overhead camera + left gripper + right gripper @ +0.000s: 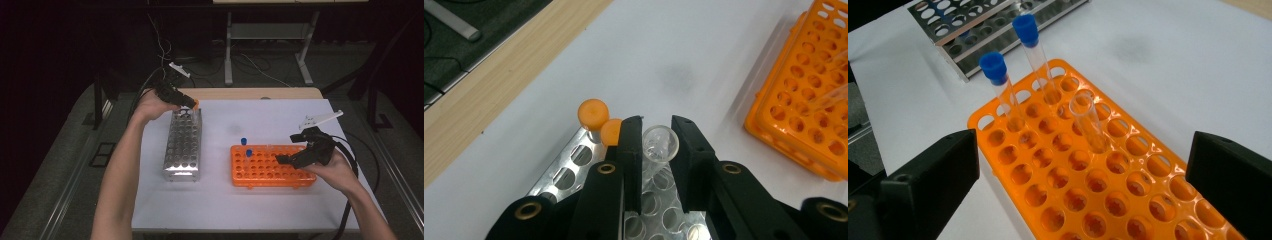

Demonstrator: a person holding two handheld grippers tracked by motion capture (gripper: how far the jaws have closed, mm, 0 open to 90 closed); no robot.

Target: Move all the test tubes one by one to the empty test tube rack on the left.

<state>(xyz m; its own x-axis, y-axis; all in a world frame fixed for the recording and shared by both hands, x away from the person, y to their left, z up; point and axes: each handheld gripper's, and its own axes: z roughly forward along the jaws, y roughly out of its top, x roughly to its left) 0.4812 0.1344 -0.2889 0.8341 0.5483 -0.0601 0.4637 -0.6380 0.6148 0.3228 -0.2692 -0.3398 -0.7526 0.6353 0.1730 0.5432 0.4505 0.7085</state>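
Looking from the high view: the left gripper hangs over the far end of the metal rack on the white desk; the right gripper sits above the right end of the orange rack, where two blue-capped tubes stand at the left end.
Left gripper view: the fingers are clenched on an uncapped clear tube, held over the holes of the metal rack; two orange-capped tubes stand in that rack just beside the left finger.
Right gripper view: the fingers are spread wide, released, nothing between the pads; an uncapped clear tube stands tilted in the orange rack, near the two blue-capped tubes; the metal rack lies beyond.
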